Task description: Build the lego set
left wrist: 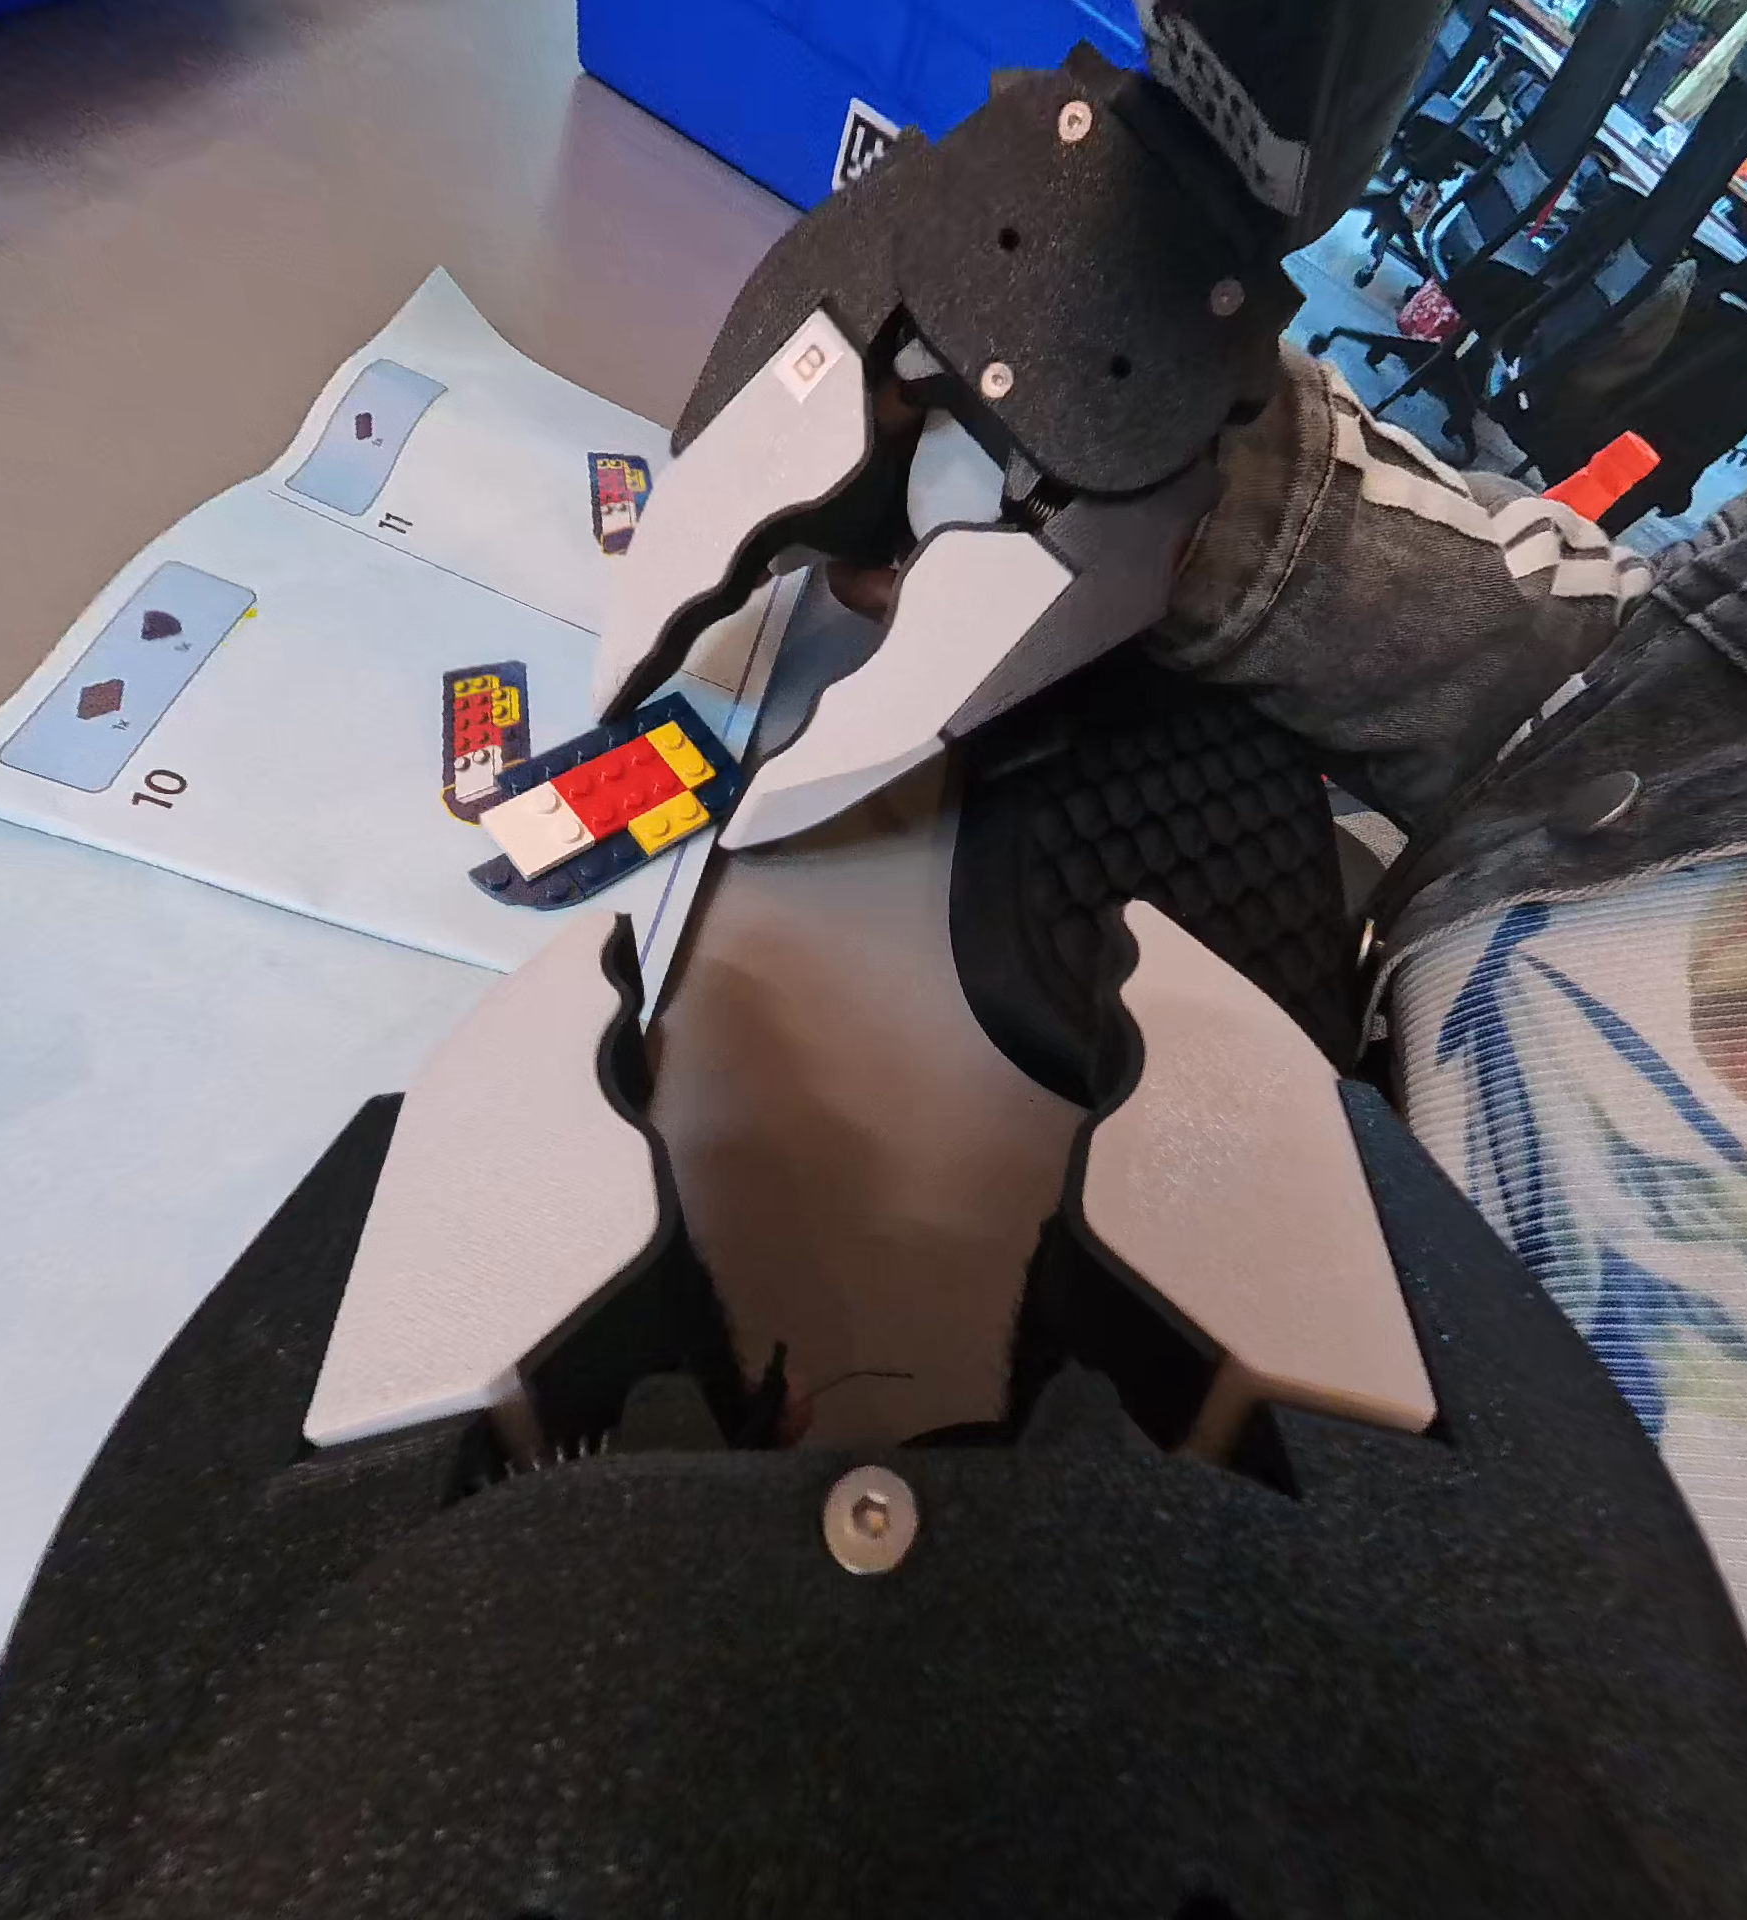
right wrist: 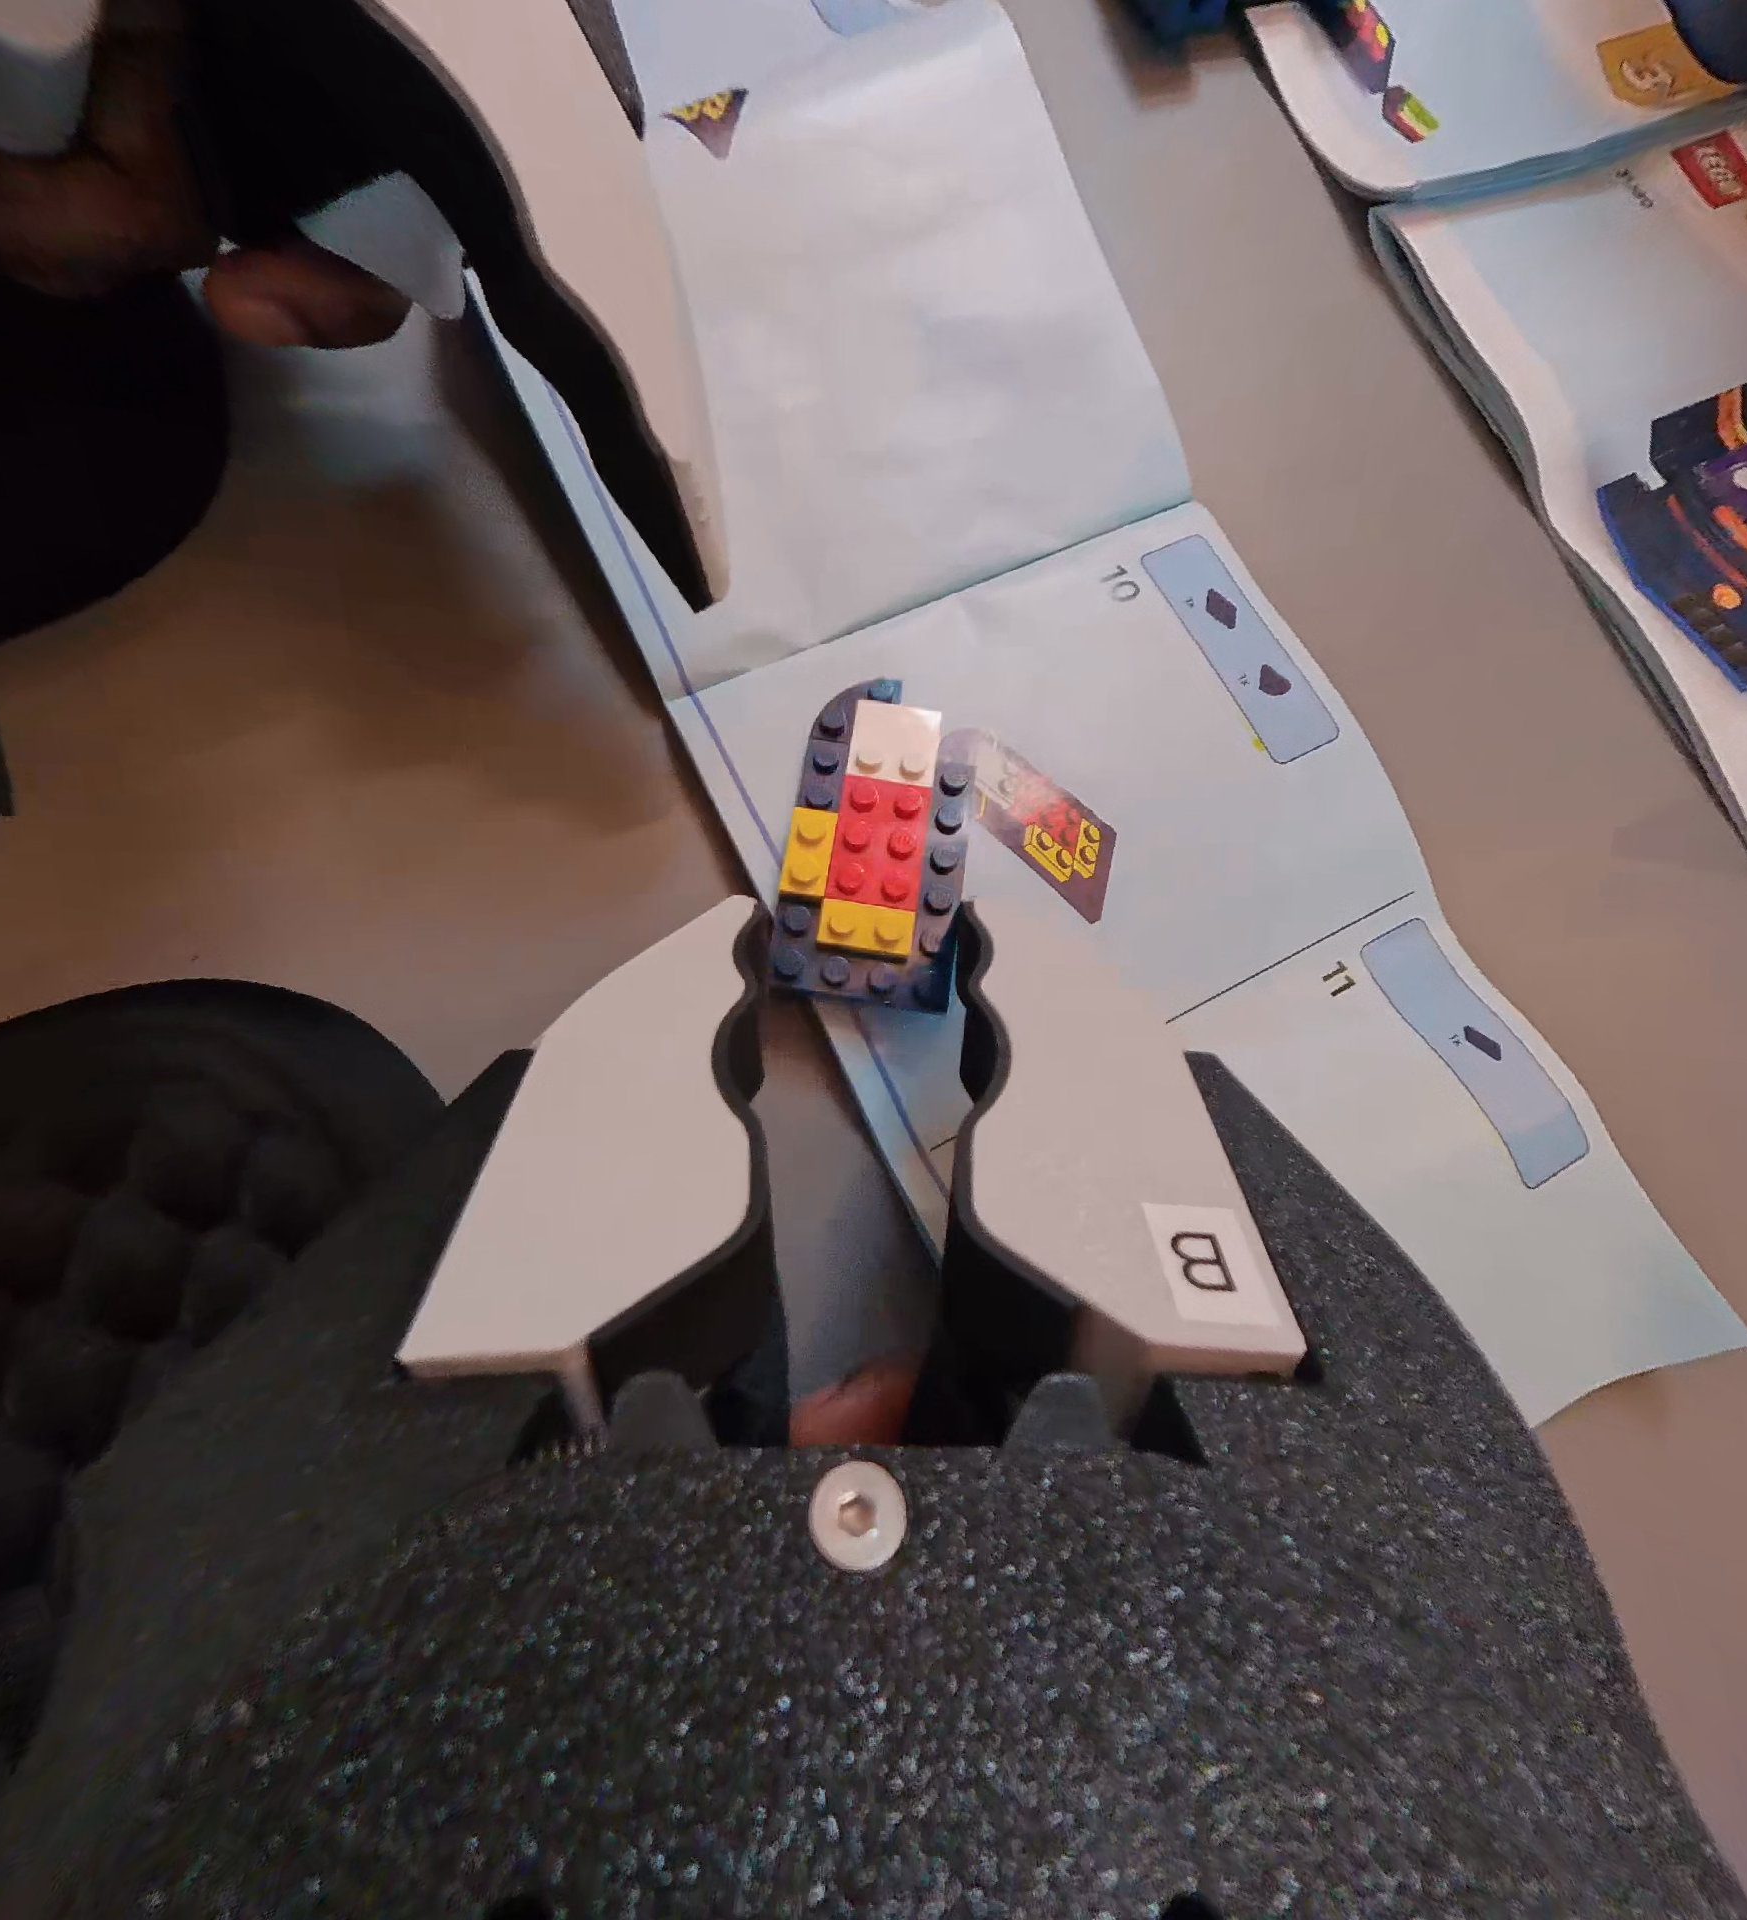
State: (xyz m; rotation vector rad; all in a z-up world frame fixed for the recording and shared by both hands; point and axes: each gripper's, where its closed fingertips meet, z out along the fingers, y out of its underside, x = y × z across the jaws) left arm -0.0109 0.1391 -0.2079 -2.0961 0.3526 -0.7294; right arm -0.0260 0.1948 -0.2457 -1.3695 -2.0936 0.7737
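Right gripper [right wrist: 856, 925]: clenched on the near end of the little brick plate [right wrist: 874, 831], one black pad [right wrist: 744, 966] against each long edge. Looks like a grasp by the last row of studs only (not much purchase there). Best judged a pinch that wants even pressure, fingers square to the edges and level with the page, or the thin plate may twist out or tip.

Brick plate: flat, thin and hard, rounded at the far end. Dark blue base with studs all round the rim, glossy red block in the middle, yellow pieces at one side and the near end, a white piece at the far end. Lies on the open booklet [right wrist: 1212, 831], close to its edge and beside a printed drawing of the same build.

Booklet: pale blue paper, smooth, pages bowing upward at the fold. Beneath it, a plain grey-brown table [right wrist: 329, 831], matt and bare of texture.

Left gripper [left wrist: 874, 935]: released, wavy-edged fingers spread wide over bare table, nothing between them, just short of the booklet's corner.

Farther out: more booklets [right wrist: 1575, 364] stacked at the table's side, a blue box [left wrist: 744, 83] behind, a dark denim sleeve [left wrist: 1368, 582].
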